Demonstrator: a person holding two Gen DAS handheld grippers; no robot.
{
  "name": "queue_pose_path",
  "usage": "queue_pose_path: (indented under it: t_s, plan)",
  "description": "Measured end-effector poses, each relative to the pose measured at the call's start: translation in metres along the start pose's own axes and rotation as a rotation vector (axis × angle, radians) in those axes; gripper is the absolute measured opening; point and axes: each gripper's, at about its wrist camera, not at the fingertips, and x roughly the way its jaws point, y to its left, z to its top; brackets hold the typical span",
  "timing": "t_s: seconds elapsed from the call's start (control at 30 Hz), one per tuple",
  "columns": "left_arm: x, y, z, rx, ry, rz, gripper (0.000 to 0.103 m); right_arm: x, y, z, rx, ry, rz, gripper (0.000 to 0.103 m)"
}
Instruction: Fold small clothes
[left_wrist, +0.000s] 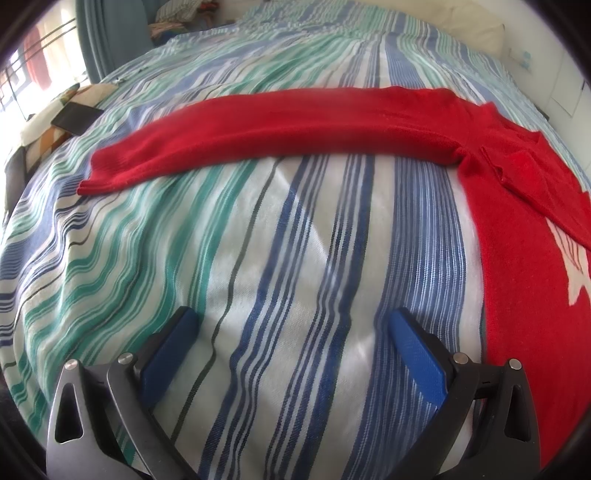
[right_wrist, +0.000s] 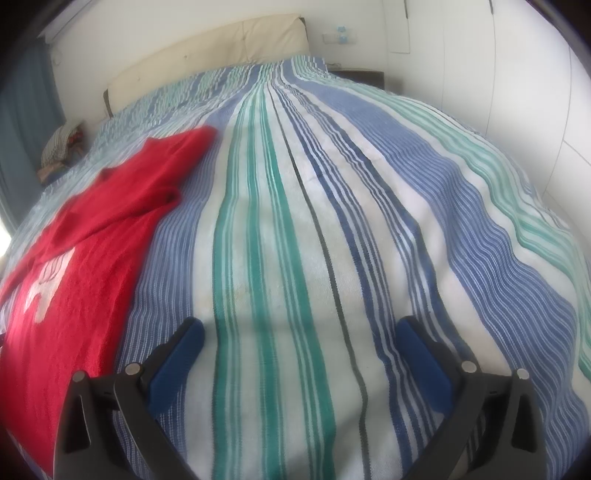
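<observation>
Red sweater (left_wrist: 524, 229) spread flat on striped bedspread (left_wrist: 280, 258), sleeve (left_wrist: 258, 129) stretched out left (laid out for folding, I'd guess); left gripper (left_wrist: 291, 328) and right gripper (right_wrist: 301, 332) both splayed wide, nothing between, hovering beside sweater over bare bedspread.

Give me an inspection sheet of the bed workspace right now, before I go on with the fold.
Surface: striped bedspread, blue, green and white, lightly wrinkled.
Job's things: red sweater lying spread out, white motif on its front; one sleeve stretched straight out to the side, the other sleeve lying out past the body on the bedspread.
Clutter: dark flat object at the bed's far edge; pile of fabric near the headboard.
Grippers: left gripper and right gripper both with jaws wide apart, nothing between them, over bare bedspread beside the sweater.
Cables: nothing seen.
Surroundings: white walls, blue curtain, window.
</observation>
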Motion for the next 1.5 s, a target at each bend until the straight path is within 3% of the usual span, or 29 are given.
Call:
queue_pose_path:
  t_s: [0.73, 0.8, 0.87, 1.0, 1.1, 1.27, 1.37, 1.4, 1.43, 1.5]
  plan:
    - [0.000, 0.000, 0.002, 0.000, 0.013, -0.007, 0.102, 0.002, 0.003, 0.004, -0.011, 0.001, -0.015, 0.103]
    - [-0.011, 0.007, 0.008, -0.037, 0.011, -0.054, 0.101, 0.002, 0.003, 0.004, -0.011, 0.001, -0.016, 0.103]
    - [-0.032, 0.021, 0.016, -0.086, -0.035, -0.150, 0.101, 0.002, 0.003, 0.004, -0.012, 0.000, -0.016, 0.103]
    - [-0.059, 0.073, 0.047, -0.206, -0.102, -0.237, 0.102, 0.003, 0.003, 0.004, -0.012, -0.001, -0.016, 0.103]
    - [-0.045, 0.133, 0.077, -0.319, -0.068, -0.246, 0.102, 0.003, 0.004, 0.003, -0.012, -0.001, -0.017, 0.103]
    - [0.008, 0.219, 0.112, -0.456, 0.063, -0.171, 0.101, 0.002, 0.004, 0.003, -0.013, -0.005, -0.018, 0.103]
    - [0.031, 0.227, 0.122, -0.430, 0.126, -0.182, 0.097, 0.002, 0.005, 0.004, -0.015, -0.006, -0.022, 0.103]
    - [0.034, 0.223, 0.123, -0.408, 0.141, -0.180, 0.092, 0.003, 0.005, 0.004, -0.016, -0.006, -0.023, 0.103]
    - [0.037, 0.217, 0.126, -0.377, 0.154, -0.181, 0.086, 0.002, 0.005, 0.004, -0.016, -0.006, -0.024, 0.103]
    - [0.045, 0.201, 0.130, -0.290, 0.181, -0.165, 0.086, 0.002, 0.005, 0.003, -0.017, -0.006, -0.024, 0.103]
